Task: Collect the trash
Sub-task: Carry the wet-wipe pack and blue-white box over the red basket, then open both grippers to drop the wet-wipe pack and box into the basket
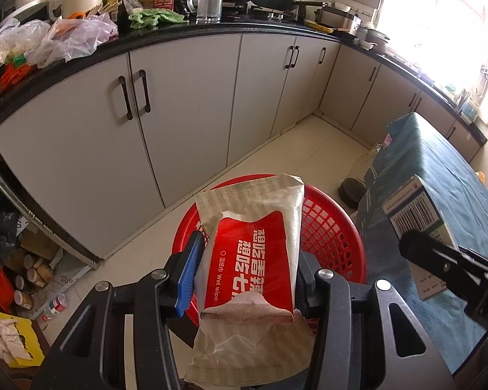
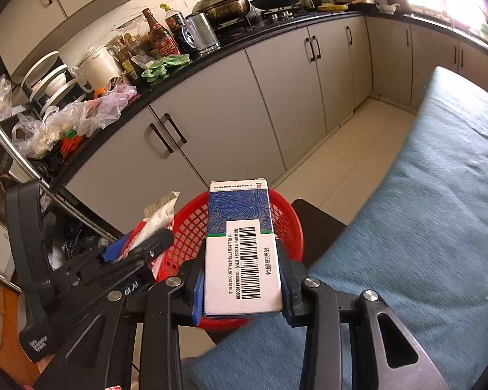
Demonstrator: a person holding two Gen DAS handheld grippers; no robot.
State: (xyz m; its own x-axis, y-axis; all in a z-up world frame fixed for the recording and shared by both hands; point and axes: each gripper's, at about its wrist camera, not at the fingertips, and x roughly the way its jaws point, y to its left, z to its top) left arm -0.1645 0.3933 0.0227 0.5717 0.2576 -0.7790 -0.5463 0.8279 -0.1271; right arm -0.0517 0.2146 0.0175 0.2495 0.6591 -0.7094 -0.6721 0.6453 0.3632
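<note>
Left wrist view shows my left gripper (image 1: 244,279) clamped on a wipe pack (image 1: 253,260) over the red basket (image 1: 328,227), my right gripper (image 2: 242,279) clamped on a box (image 2: 242,260) beside it, so I judge both drops remain.

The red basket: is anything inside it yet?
The red basket shows only bare mesh wall. Its bottom is hidden in both views by the wipes pack and the box held in the tongs, so I cannot tell.
</note>
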